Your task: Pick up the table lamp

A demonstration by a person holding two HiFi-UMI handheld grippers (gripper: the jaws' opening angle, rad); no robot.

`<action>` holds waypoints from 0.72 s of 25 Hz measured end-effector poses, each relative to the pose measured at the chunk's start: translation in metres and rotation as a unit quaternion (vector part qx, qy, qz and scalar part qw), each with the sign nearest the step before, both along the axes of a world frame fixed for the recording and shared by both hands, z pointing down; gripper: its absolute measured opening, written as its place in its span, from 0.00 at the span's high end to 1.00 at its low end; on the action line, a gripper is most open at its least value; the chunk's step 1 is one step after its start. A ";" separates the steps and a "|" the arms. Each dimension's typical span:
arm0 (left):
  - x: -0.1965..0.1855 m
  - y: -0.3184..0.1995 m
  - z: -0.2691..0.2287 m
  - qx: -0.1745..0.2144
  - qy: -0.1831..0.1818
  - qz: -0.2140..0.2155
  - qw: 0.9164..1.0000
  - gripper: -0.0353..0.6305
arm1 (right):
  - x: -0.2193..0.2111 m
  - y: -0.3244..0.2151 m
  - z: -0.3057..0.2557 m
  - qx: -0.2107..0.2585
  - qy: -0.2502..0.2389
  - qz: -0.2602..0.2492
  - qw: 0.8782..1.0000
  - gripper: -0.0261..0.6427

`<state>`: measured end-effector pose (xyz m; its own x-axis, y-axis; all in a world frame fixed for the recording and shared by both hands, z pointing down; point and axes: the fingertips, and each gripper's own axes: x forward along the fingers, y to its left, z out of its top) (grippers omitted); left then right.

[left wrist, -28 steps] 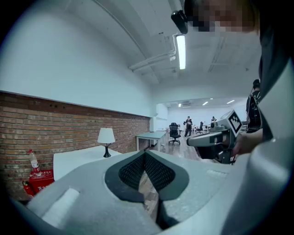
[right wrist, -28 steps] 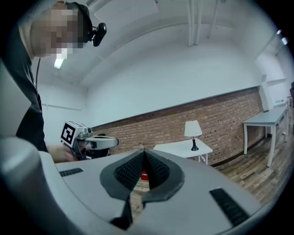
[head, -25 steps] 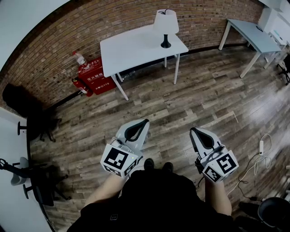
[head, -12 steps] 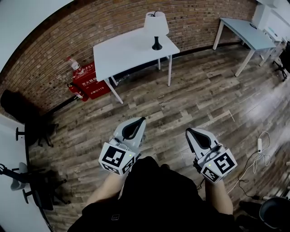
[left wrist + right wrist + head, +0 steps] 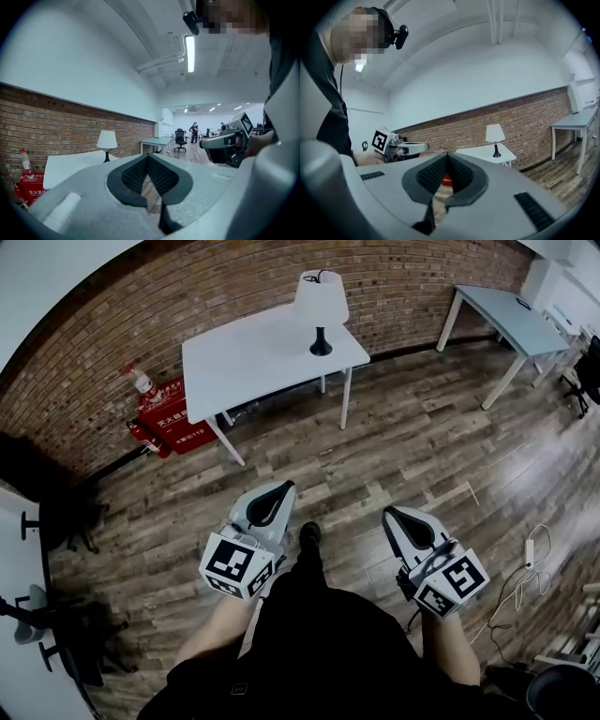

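The table lamp (image 5: 321,307), with a white shade and a black foot, stands upright at the right end of a white table (image 5: 253,357) against the brick wall. It also shows small in the left gripper view as the lamp (image 5: 107,143) and in the right gripper view as the lamp (image 5: 495,137). My left gripper (image 5: 278,493) and right gripper (image 5: 392,517) are held side by side over the wooden floor, far short of the table. Both are shut with nothing between the jaws.
Red fire extinguishers and their red box (image 5: 164,418) sit on the floor left of the table. A second pale table (image 5: 506,320) stands at the far right. Office chairs (image 5: 56,634) are at the left edge, and a white cable (image 5: 525,563) lies on the floor at right.
The table and lamp have drifted left and slightly nearer in the head view as the person walks toward them. Both grippers stay shut and level.
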<state>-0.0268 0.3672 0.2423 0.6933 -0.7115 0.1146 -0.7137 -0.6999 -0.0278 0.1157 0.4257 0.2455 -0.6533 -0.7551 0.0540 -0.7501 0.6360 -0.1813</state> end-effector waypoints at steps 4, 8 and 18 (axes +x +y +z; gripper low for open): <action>-0.004 -0.056 0.004 -0.003 0.009 0.000 1.000 0.94 | -0.002 -0.057 0.007 -0.007 0.005 0.002 1.000 0.95; -0.009 -0.118 0.001 -0.006 0.007 0.006 1.000 0.94 | -0.003 -0.124 0.002 -0.005 0.001 0.012 1.000 0.95; -0.035 -0.253 -0.002 -0.015 -0.002 0.034 0.999 0.94 | -0.044 -0.268 -0.012 0.012 0.005 0.016 1.000 0.95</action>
